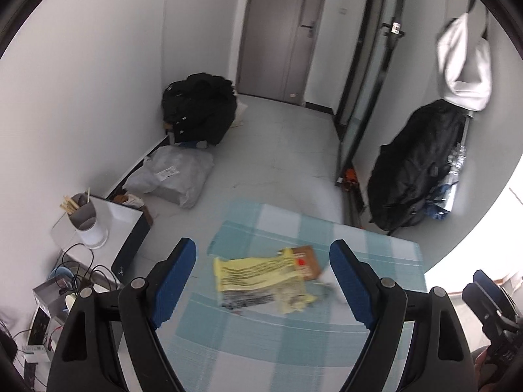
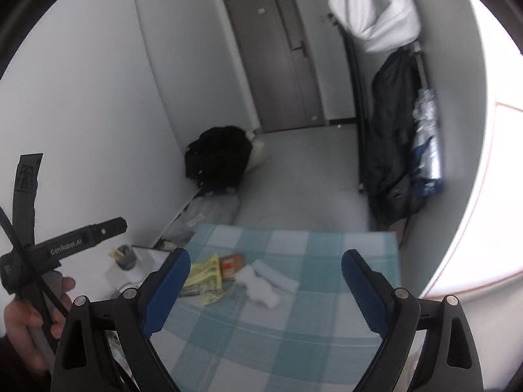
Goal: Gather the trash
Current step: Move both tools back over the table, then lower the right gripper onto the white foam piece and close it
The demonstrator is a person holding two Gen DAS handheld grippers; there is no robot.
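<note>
- The trash sat in one cluster on the checked tabletop (image 1: 294, 343): a yellow wrapper (image 1: 258, 272), a brown card (image 1: 307, 258) and white tissue (image 2: 261, 285).
- The left gripper (image 1: 263, 282) had its jaws wide and empty, the wrapper straight ahead at 12 o'clock, its long axis running 9 to 3.
- The right gripper (image 2: 264, 292) was wide and empty too; the tissue lay at 12, the wrapper toward 10.
- The left one looked nearer the wrapper.
</note>
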